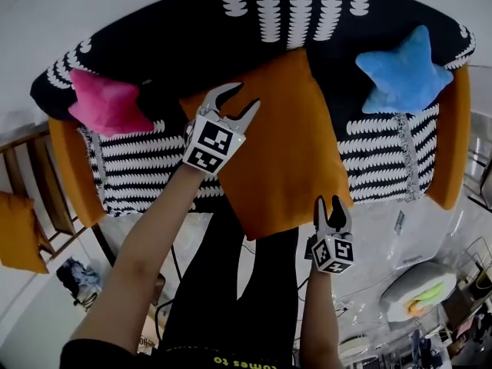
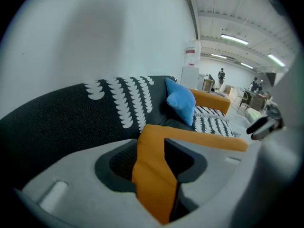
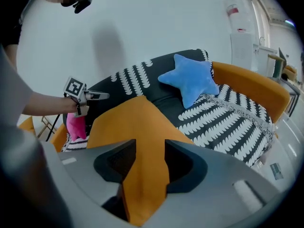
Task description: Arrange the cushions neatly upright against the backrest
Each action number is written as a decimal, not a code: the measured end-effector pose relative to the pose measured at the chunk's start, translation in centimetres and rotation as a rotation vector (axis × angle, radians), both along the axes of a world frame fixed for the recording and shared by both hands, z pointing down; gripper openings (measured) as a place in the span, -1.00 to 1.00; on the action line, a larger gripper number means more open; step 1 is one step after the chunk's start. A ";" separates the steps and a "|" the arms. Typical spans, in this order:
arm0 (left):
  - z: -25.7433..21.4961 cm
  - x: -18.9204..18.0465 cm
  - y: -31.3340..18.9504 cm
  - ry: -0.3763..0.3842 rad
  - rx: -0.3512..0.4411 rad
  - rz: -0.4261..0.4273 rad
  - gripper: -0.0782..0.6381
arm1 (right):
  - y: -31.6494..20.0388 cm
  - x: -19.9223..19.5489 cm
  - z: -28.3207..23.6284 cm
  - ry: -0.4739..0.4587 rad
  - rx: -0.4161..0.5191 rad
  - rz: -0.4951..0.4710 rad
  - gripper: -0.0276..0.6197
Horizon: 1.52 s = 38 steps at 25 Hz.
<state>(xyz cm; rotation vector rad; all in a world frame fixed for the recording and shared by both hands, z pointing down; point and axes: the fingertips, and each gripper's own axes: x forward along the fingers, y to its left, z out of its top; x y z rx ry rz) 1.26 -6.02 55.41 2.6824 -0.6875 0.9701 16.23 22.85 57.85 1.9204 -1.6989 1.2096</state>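
Black fabric with white scalloped rows covers the sofa (image 1: 154, 44), the biggest thing in front of you. Its curved backrest runs along the top of the head view, and an orange armrest (image 1: 453, 137) closes each end.

The large orange cushion (image 1: 284, 137) sits at the middle of the sofa. It is tilted, not upright: its top edge reaches the backrest and its lower corner hangs out past the front edge of the seat.

The blue star cushion (image 1: 403, 71) leans against the backrest near your right-hand armrest, well apart from the orange one. The pink cushion (image 1: 108, 102) rests at the opposite end, against the backrest by your left-hand armrest.

Your left gripper (image 1: 247, 94) is at the orange cushion's upper left corner. Its jaws are spread clearly apart, and a fold of the orange fabric runs loosely between them with dark pad showing on either side.

Your right gripper (image 1: 327, 202) is at the cushion's lower right corner. Its jaws are also apart with the corner of the cushion filling the gap. The fabric brushes both pads, but they seem not to be pinching it, though that view is too close to be sure.
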 end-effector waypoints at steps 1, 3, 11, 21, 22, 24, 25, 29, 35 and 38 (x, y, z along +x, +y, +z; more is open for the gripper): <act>0.5 0.2 0.1 -0.005 -0.008 0.010 -0.28 | 0.4 0.3 0.5 0.009 -0.016 -0.004 -0.27; 1.6 0.5 0.0 -0.020 -0.031 0.023 -0.20 | 1.0 1.0 1.4 0.025 -0.050 0.001 -0.10; 7.6 0.2 0.0 -0.116 -0.133 0.030 0.08 | 2.0 0.2 7.5 -0.074 -0.195 -0.063 0.31; 10.1 1.8 1.7 -0.182 -0.044 0.115 -0.13 | 2.1 0.5 8.9 -0.148 -0.228 -0.075 0.23; 10.1 1.9 2.1 -0.190 -0.023 0.143 -0.23 | 2.2 0.4 8.8 -0.154 -0.240 -0.079 0.19; 10.1 1.8 2.5 -0.215 0.020 0.189 -0.35 | 2.1 0.2 8.4 -0.156 -0.253 -0.084 0.09; 10.2 1.7 2.7 -0.231 0.036 0.205 -0.40 | 1.9 0.0 8.3 -0.154 -0.254 -0.087 0.01; 10.7 1.9 3.5 -0.280 0.065 0.250 -0.58 | 2.0 -0.3 8.0 -0.138 -0.253 -0.108 -0.32; 11.1 1.9 3.3 -0.279 0.031 0.266 -0.79 | 2.0 0.4 7.6 -0.146 -0.230 -0.075 -0.67; 10.8 1.9 3.0 -0.267 0.013 0.271 -0.79 | 2.0 0.6 7.1 -0.137 -0.206 -0.051 -0.78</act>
